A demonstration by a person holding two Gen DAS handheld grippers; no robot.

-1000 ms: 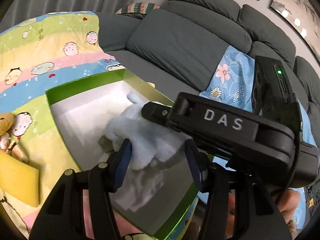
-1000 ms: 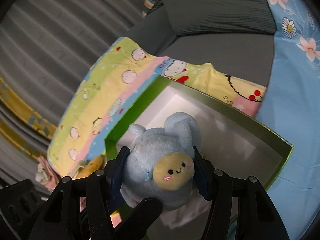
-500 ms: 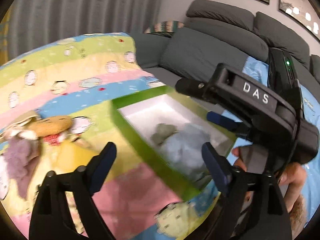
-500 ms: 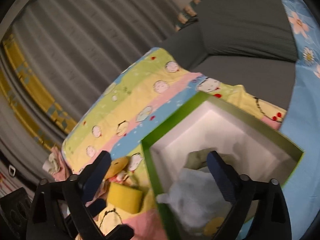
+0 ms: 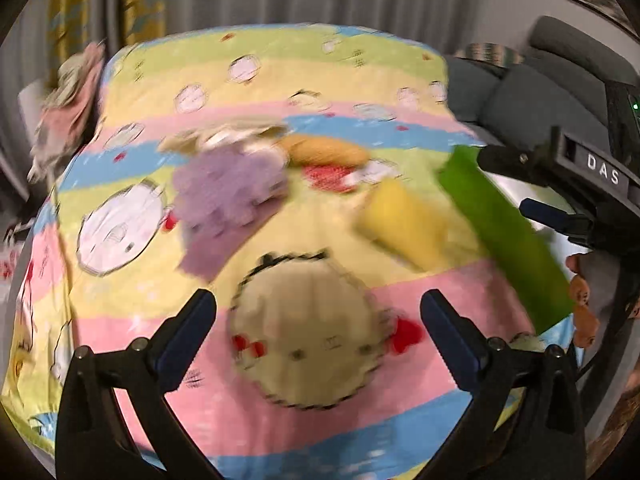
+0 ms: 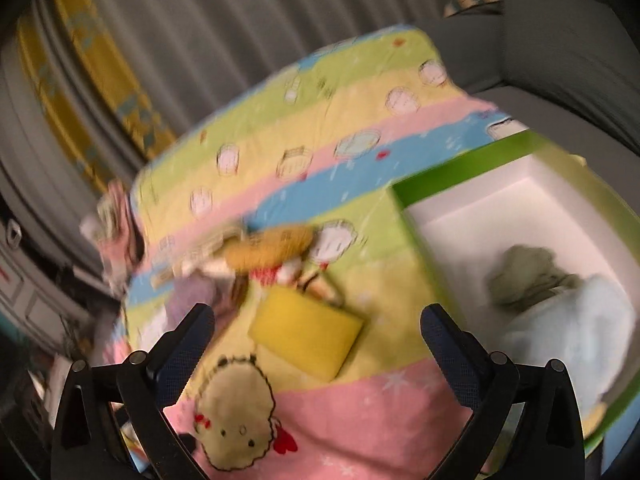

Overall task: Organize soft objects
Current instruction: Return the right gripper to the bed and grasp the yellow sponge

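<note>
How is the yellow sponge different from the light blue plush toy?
The yellow sponge lies out on the striped blanket; the light blue plush toy sits inside the green box. The yellow sponge looks flat and blocky; the light blue plush toy looks rounded and fluffy. Neither is held.

Two wrist views angled down, close over the striped blanket (image 5: 304, 408), sharing yellow cushion (image 6: 306, 336) and green box (image 6: 460, 168).

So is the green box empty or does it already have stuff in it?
Not empty. The right wrist view shows the green box holding a light blue plush and an olive-green soft item against its white floor.
</note>
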